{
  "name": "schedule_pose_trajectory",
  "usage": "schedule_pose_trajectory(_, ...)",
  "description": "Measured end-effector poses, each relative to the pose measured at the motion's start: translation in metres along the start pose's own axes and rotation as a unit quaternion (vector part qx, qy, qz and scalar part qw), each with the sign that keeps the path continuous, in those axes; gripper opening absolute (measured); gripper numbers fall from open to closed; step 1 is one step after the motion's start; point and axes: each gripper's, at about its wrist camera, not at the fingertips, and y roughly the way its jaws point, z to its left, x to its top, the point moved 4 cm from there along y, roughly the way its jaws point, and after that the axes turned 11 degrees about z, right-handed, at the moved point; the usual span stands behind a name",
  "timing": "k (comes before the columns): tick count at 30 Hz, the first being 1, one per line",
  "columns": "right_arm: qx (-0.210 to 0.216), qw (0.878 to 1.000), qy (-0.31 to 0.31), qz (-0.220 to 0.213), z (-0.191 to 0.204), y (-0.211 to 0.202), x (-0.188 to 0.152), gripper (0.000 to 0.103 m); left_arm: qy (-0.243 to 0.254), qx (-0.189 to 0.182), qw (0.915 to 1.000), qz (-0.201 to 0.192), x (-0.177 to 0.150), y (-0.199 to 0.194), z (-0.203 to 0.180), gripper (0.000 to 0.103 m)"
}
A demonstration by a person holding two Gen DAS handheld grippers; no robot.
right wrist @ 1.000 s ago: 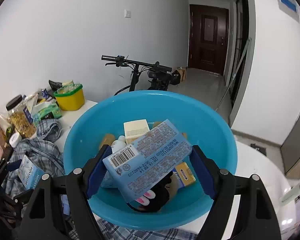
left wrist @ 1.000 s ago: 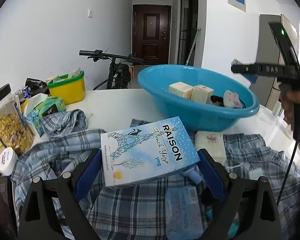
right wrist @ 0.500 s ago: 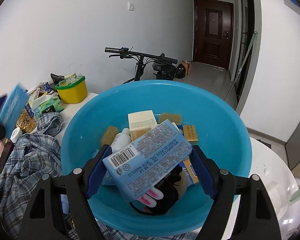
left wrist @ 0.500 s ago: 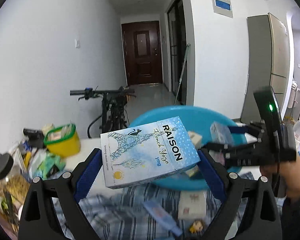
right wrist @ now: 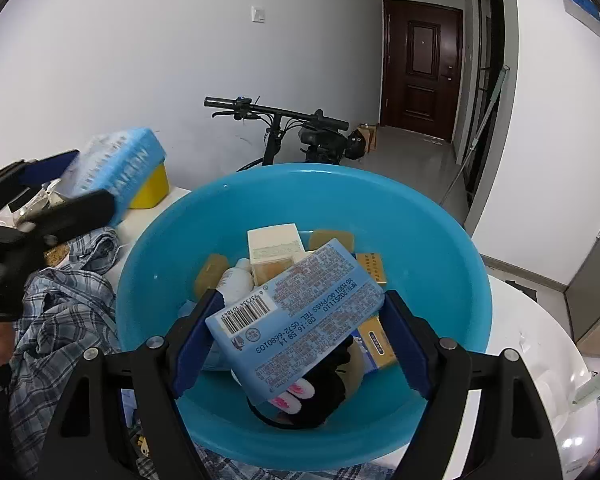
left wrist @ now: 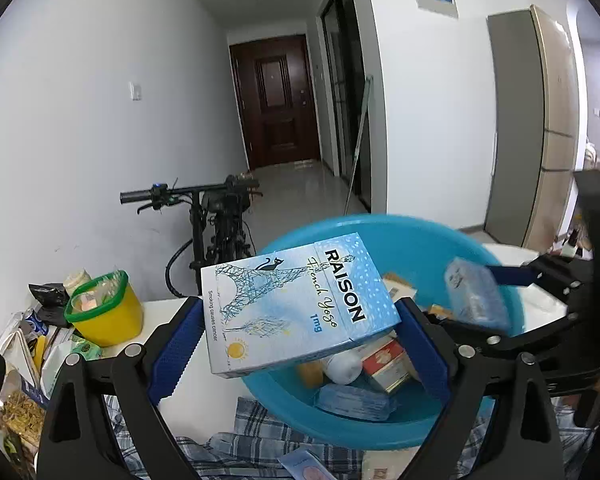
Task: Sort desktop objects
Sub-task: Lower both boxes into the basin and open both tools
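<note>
My left gripper [left wrist: 296,344] is shut on a pale blue Raison box [left wrist: 296,304] and holds it in the air at the near left rim of the blue basin [left wrist: 416,240]. My right gripper [right wrist: 296,320] is shut on a blue tissue pack [right wrist: 300,316] with a barcode, held over the middle of the basin [right wrist: 440,248]. The basin holds several small boxes, a white bottle [right wrist: 236,280] and a black and pink item. The left gripper with the Raison box [right wrist: 116,164] shows at the left of the right wrist view.
A plaid shirt [right wrist: 64,312] lies on the white table [left wrist: 188,384] left of the basin. A yellow tub [left wrist: 104,312] with a green rim and a jar of snacks [left wrist: 12,400] stand at the far left. A bicycle [left wrist: 216,216] leans beyond the table.
My left gripper has lifted the Raison box off the plaid shirt and carried it up and toward the basin's rim. My right gripper has stayed over the basin with the tissue pack.
</note>
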Motion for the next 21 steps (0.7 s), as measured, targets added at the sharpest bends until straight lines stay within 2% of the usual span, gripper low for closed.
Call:
schedule_pose_trajectory(5, -0.004, 1.000, -0.001, 0.003, 0.000, 0.003, 0.000, 0.079, -0.008, -0.019, 0.9995, 0.023, -0.007, 0.021, 0.002, 0.096)
schedule_pose_trajectory(11, -0.008, 1.000, -0.002, 0.008, 0.000, 0.007, -0.002, 0.079, -0.004, -0.022, 0.9989, 0.041, -0.013, 0.037, -0.001, 0.096)
schedule_pose_trajectory(21, -0.012, 1.000, 0.003, -0.010, -0.004, -0.005, 0.000, 0.079, -0.001, -0.023, 0.9988, 0.044, -0.015, 0.043, -0.002, 0.096)
